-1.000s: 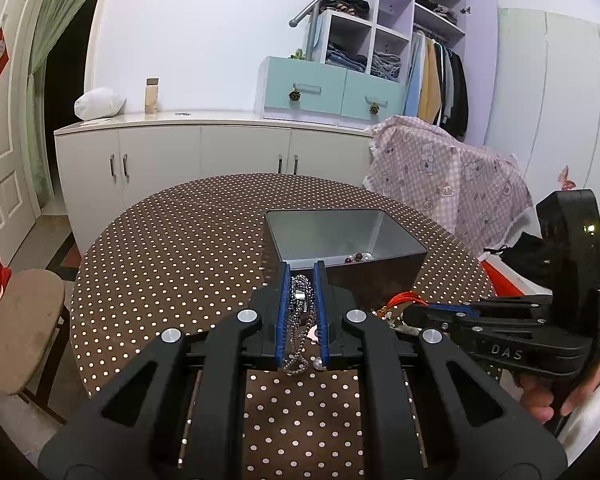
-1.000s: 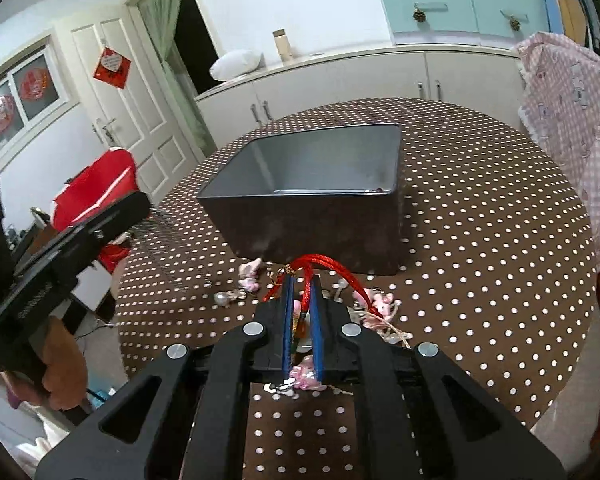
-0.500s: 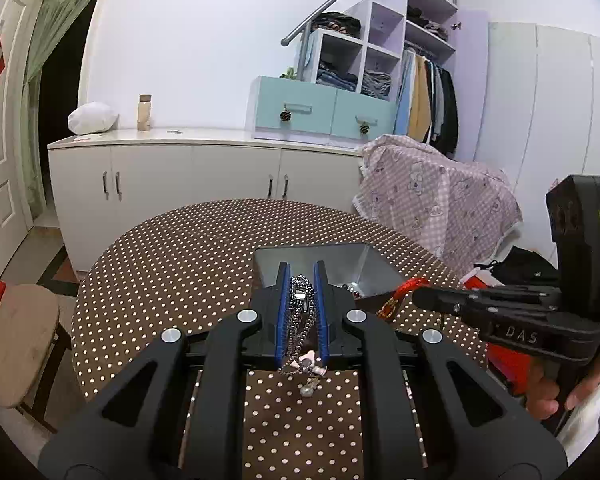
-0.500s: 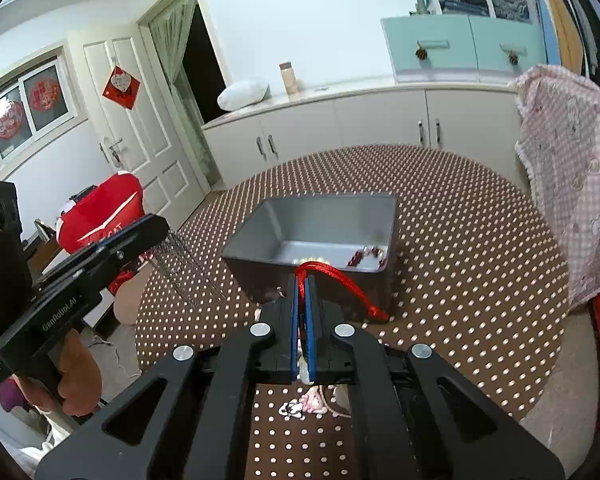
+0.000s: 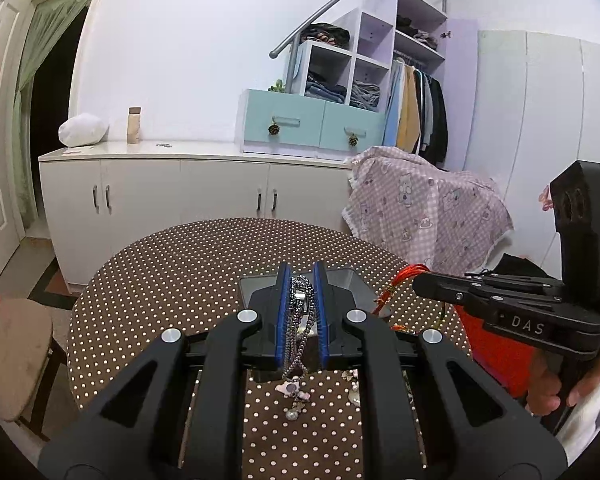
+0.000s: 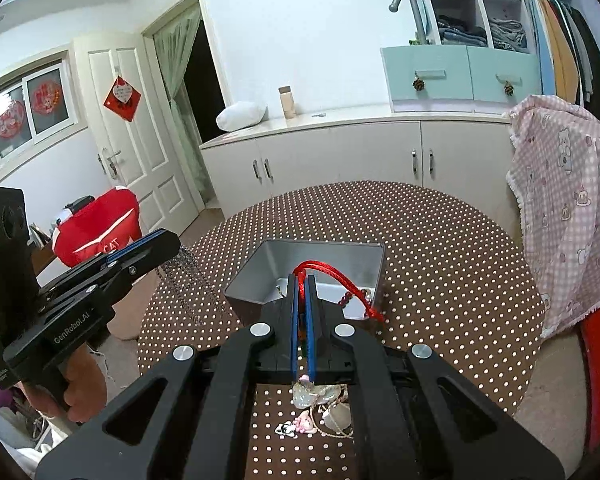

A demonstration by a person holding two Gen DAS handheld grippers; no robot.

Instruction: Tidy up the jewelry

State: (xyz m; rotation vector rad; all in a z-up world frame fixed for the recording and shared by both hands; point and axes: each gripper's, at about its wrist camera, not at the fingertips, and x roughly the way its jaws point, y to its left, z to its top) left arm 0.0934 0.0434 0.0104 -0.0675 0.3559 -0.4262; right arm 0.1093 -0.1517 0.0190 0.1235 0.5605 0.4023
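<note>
Left gripper [image 5: 300, 280] clamps silver bead chain [image 5: 298, 332]; right gripper [image 6: 301, 280] pinches red cord bracelet [image 6: 340, 280], both above grey tin box [image 6: 372, 252] just ahead; centre over box, lower before releasing so dangling ends don't drape over rim.

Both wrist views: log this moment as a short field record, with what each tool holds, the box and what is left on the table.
left tool: shut on silver chain necklace, lifted
right tool: shut on red cord bracelet, loop over the box
grey metal box: open, on dotted tablecloth, dark red beads inside
loose jewelry: on the cloth near the tools
</note>
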